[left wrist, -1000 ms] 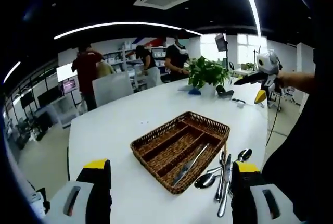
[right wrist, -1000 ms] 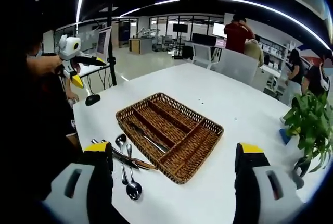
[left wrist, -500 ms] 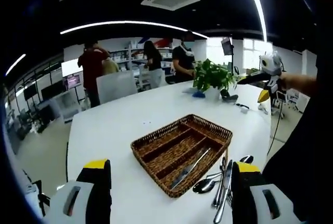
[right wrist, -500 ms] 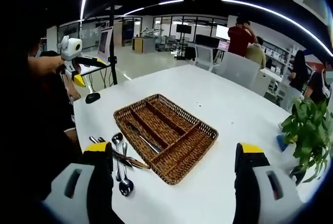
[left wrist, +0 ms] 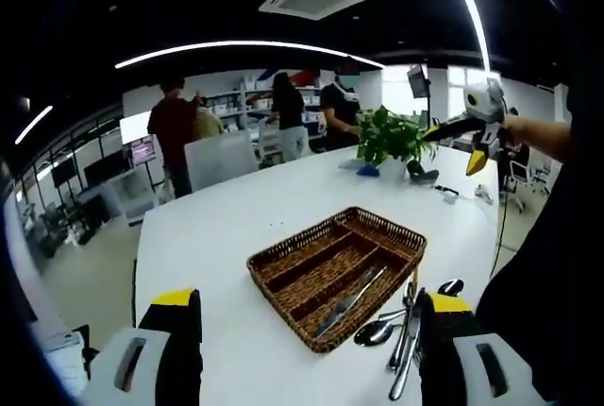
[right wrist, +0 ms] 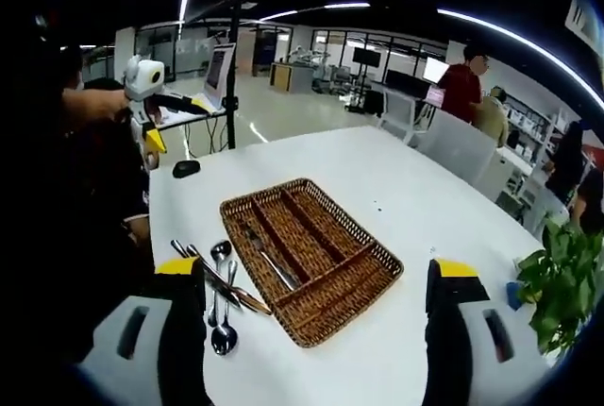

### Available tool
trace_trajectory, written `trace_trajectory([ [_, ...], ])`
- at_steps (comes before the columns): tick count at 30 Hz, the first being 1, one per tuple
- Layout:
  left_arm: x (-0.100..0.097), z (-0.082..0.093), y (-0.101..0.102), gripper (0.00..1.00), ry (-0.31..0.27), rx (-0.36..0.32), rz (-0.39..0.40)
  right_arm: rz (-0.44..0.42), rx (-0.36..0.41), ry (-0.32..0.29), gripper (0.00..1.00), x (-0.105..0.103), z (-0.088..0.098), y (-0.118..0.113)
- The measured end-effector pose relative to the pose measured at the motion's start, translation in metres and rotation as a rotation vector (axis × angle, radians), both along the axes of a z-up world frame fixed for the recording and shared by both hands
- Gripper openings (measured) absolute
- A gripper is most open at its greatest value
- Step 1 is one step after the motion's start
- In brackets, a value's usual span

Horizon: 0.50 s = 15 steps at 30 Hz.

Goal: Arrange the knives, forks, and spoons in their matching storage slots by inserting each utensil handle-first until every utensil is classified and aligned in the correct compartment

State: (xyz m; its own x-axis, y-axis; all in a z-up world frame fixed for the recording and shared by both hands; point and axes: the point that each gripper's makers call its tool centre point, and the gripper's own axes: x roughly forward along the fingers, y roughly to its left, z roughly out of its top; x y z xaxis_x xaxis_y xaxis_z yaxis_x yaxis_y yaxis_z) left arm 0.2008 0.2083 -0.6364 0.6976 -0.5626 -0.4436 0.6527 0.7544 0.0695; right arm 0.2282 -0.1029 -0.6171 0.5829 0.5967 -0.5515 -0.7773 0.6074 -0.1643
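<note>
Cutlery beside wicker tray on white office table; both hand-held grippers agape, empty.

A potted plant stands on the white table near people.

A large white table with rounded edges carried everything. Near its middle sat a brown woven wicker cutlery tray. Just beside the tray, at the table's near edge, lay a loose cluster of silver metal spoons, knives and forks. At the far end stood a leafy green potted plant.
</note>
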Motion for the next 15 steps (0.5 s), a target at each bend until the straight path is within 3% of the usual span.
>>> trace_trajectory([
  [7,-0.001,-0.003,0.004,1.00,-0.003,-0.006,0.027,0.038,0.001,0.000,0.99,0.002,-0.004,0.012],
  [15,-0.010,-0.016,0.005,1.00,0.033,0.014,0.028,0.104,-0.016,0.028,0.93,0.000,-0.033,0.028],
])
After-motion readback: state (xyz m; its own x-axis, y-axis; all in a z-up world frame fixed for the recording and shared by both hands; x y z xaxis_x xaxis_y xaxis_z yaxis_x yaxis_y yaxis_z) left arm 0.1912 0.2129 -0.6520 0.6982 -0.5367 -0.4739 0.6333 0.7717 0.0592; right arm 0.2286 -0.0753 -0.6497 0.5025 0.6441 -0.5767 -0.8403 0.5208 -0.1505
